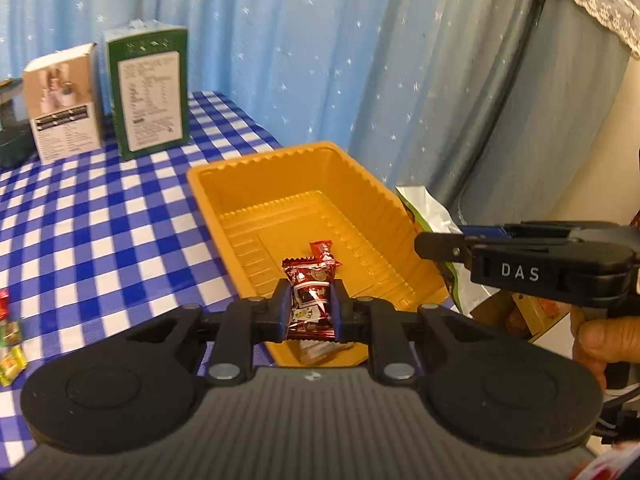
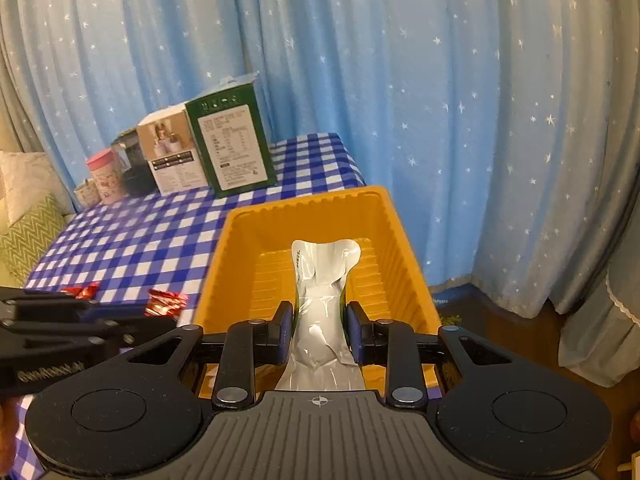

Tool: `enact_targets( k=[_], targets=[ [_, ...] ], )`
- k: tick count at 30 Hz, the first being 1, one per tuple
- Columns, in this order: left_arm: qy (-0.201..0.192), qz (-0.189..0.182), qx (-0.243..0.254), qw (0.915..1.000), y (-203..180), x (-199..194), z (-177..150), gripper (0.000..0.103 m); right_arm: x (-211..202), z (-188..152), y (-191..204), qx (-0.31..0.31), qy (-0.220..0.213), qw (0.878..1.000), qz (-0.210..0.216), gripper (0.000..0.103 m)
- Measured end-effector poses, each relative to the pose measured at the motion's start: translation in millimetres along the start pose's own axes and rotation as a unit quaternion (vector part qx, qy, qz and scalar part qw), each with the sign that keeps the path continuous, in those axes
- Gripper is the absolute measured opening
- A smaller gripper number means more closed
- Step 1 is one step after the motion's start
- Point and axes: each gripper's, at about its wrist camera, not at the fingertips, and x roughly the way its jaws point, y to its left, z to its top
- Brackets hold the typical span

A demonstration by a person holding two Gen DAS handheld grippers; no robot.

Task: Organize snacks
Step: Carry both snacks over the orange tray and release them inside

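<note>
An orange plastic tray [image 1: 216,184] stands at the right edge of the blue checked table; it also shows in the right wrist view [image 2: 236,240]. My left gripper [image 1: 309,308] is shut on a red candy packet [image 1: 310,300] held over the tray's near end. A small red candy [image 1: 322,251] lies on the tray floor. My right gripper [image 2: 320,326] is shut on a silver snack pouch [image 2: 322,292] held over the tray; from the left wrist view this pouch [image 1: 432,208] sits just right of the tray. The left gripper's candy shows at the left [image 2: 166,303].
A green box [image 1: 146,90] and a white box [image 1: 62,102] stand at the back of the table [image 1: 100,220]. Small green and red candies [image 1: 10,344] lie at the left edge. A pink cup [image 2: 105,176] and dark appliance stand far left. Blue starred curtain behind.
</note>
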Motion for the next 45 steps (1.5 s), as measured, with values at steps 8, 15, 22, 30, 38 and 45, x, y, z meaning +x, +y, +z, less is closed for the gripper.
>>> enact_targets(
  k=[8,15,22,30,38,45],
  targets=[
    [0.011,-0.001,0.006,0.9999,-0.7,36.5,0.4,0.019,23.4,2.8,-11.9,0.006,0.009,1.000,-0.002,0.029],
    [0.009,0.012,0.003,0.9999,7.8,36.8,-5.4,0.034,32.5,1.8,-11.2,0.008,0.015,1.000,0.002,0.029],
    [-0.007,0.019,-0.021,0.9996,23.4,13.7,-16.5,0.040,41.7,3.7,-5.1,0.014,0.016,1.000,0.006,0.029],
    [-0.012,0.032,-0.038,0.9987,37.1,-0.7,-22.1,0.045,51.8,8.9,4.5,0.028,0.000,0.999,0.032,0.030],
    [-0.019,0.053,-0.047,0.9973,44.2,-24.9,-32.6,0.051,38.2,5.2,3.6,0.045,-0.003,0.999,0.024,0.053],
    [-0.031,0.070,-0.053,0.9957,42.1,-62.0,-41.0,0.063,1.4,-2.4,16.9,0.047,0.000,0.999,0.015,0.054]
  ],
)
